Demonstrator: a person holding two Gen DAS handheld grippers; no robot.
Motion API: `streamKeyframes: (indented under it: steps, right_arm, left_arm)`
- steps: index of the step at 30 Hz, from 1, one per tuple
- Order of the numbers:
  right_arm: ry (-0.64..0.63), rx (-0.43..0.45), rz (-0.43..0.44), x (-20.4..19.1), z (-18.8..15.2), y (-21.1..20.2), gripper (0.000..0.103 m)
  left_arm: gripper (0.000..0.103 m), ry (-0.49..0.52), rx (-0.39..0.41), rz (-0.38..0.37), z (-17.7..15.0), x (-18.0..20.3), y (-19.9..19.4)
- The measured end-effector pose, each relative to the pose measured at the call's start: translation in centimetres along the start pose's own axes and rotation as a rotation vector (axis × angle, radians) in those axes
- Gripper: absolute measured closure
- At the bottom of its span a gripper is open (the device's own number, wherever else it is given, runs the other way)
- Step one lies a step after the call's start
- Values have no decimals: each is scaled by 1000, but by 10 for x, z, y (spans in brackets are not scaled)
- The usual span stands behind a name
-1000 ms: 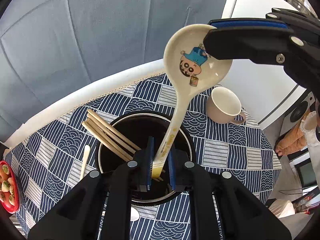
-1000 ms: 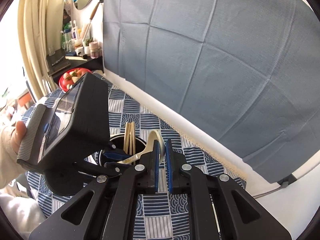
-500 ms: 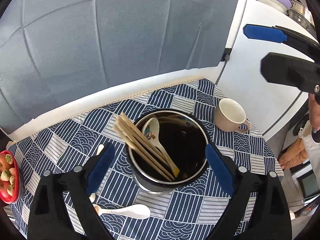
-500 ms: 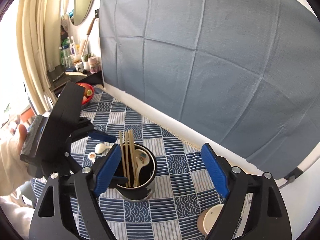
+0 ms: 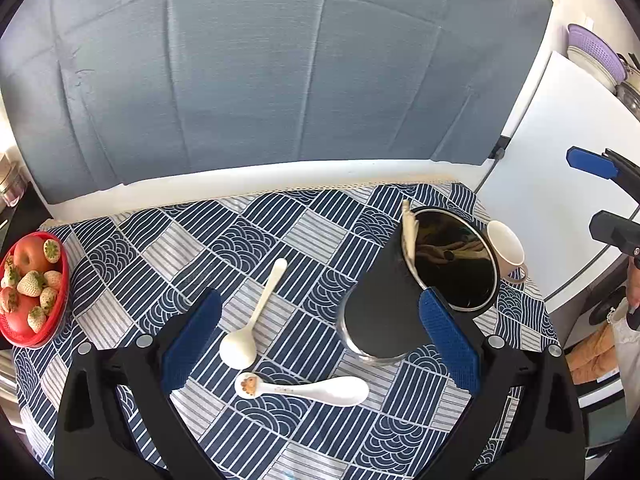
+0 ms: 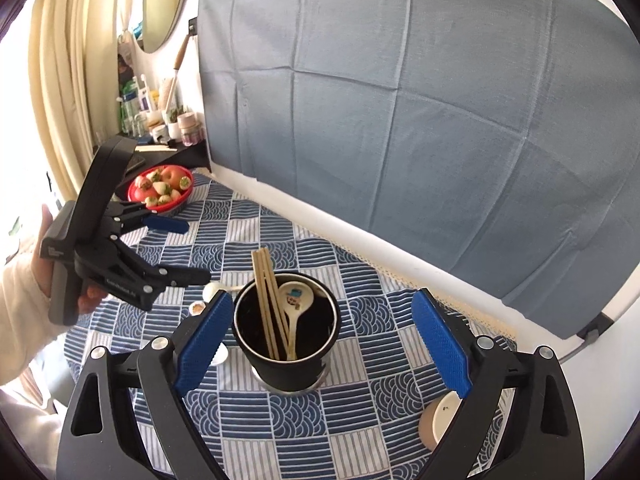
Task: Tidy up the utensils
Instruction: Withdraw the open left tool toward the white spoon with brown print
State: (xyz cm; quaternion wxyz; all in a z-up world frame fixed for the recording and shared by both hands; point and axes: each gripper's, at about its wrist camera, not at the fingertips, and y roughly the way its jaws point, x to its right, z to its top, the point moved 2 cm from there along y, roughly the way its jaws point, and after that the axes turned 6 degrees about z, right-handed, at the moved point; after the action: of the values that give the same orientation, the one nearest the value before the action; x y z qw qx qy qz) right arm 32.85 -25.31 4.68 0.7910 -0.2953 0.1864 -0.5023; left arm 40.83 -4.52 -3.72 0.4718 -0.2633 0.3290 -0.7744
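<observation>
Both the left gripper (image 5: pixel 320 332) and the right gripper (image 6: pixel 322 344) gape wide, holding nothing. Under the right stands the black holder (image 6: pixel 286 354) with chopsticks (image 6: pixel 268 304) and cartoon spoon (image 6: pixel 294 306); 2 white spoons (image 5: pixel 256 312) lie on the counter (image 5: pixel 160 248).

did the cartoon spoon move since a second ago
Yes. The cartoon spoon went from being held above the black holder to standing inside it, bowl up, beside the chopsticks.
</observation>
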Motion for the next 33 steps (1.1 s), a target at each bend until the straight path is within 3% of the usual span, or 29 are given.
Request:
streamKeyframes:
  steps: [19, 33]
  right_arm:
    - [30, -99, -64, -58, -5, 32, 17]
    - [122, -169, -65, -91, -27, 84, 17]
  left_arm:
    - [6, 2, -43, 20, -35, -83, -1]
    - [6, 101, -111, 5, -54, -121, 21]
